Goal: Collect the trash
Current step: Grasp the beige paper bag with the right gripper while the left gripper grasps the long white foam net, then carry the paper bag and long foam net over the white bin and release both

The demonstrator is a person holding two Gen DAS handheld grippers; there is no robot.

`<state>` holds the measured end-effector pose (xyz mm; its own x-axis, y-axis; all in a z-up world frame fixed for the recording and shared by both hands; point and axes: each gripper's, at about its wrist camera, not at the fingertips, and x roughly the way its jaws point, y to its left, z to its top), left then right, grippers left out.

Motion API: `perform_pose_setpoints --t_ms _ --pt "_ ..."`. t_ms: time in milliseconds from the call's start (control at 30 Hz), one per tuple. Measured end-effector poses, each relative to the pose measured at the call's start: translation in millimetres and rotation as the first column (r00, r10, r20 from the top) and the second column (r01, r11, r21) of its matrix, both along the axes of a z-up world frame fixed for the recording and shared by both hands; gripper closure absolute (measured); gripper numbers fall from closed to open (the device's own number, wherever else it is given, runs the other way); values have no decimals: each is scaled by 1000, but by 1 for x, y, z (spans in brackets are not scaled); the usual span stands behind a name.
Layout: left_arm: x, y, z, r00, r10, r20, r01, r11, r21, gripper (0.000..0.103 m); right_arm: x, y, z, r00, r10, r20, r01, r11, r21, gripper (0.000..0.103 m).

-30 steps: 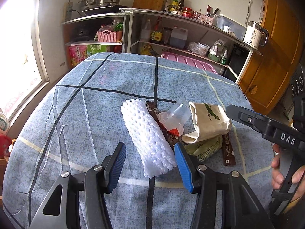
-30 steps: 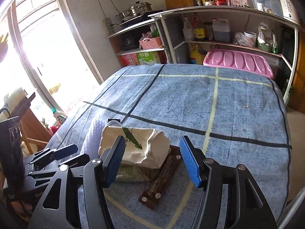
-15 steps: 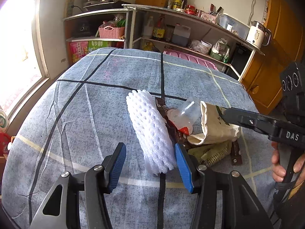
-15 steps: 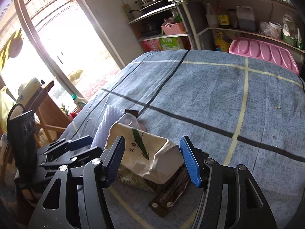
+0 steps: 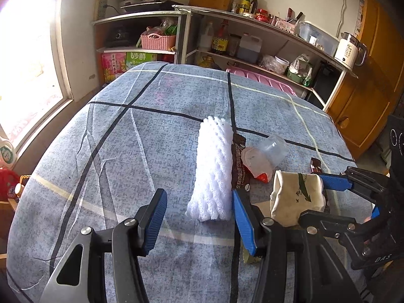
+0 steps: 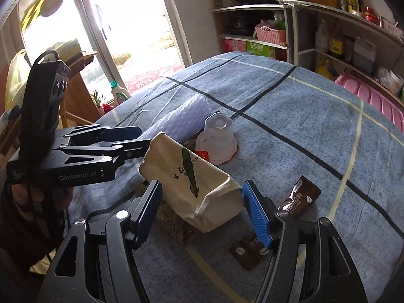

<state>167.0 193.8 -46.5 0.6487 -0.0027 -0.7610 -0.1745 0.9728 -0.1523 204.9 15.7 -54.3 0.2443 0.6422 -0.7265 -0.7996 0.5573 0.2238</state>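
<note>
Nothing looks collected yet: every scrap I can see lies on the cloth-covered desk (image 5: 121, 156). My right tool (image 6: 202, 209) straddles the beige paper bag (image 6: 192, 179) low in the right wrist frame, its jaws opening, the bag between them but not pinched as far as I can tell. My left tool (image 5: 199, 217) sits released at bottom centre of its frame, the near end of the white foam net sleeve (image 5: 214, 171) between its pads, unclamped.

Left to gather: the bag, the sleeve, the clear plastic cup (image 6: 217, 139) tipped over at mid-frame, and the brown coffee sachets (image 6: 300, 197) at lower right. I see no bin anywhere.

The sachets lie partly under the bag and my right finger, so they'd be awkward. Both tools crowd the same small heap. Cluttered shelves (image 5: 252, 40) run along the top.
</note>
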Motion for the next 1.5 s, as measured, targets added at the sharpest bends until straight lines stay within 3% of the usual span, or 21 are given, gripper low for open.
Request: perform_pose_setpoints --t_ms 300,433,600,633,700,833,1267,1500 --pt "10 2 -6 1000 -17 -19 16 999 -36 50 10 -5 -11 994 -24 -106 28 999 40 36" --pt "12 3 -11 1000 -14 -22 13 999 -48 51 15 -13 -16 987 -66 -149 77 995 68 50" --pt "13 3 -11 1000 -22 -13 22 998 -62 51 20 -22 -18 974 -90 -207 116 986 116 60" --pt "13 2 -11 1000 -21 -11 20 998 -62 52 20 -23 -18 974 -97 -206 123 986 116 65" --pt "14 2 -12 1000 -23 -11 23 997 -73 67 19 -27 -18 970 -101 -222 133 982 134 65" --pt "15 2 -14 1000 -22 -15 21 998 -66 77 21 -34 -21 957 -122 -264 169 972 162 66" --pt "-6 -6 4 999 -17 37 18 1000 -26 80 10 -61 -8 938 -205 -280 268 941 209 66" --pt "-26 -29 22 996 -59 72 59 998 1 80 -14 -83 15 941 -267 -207 311 922 228 66"
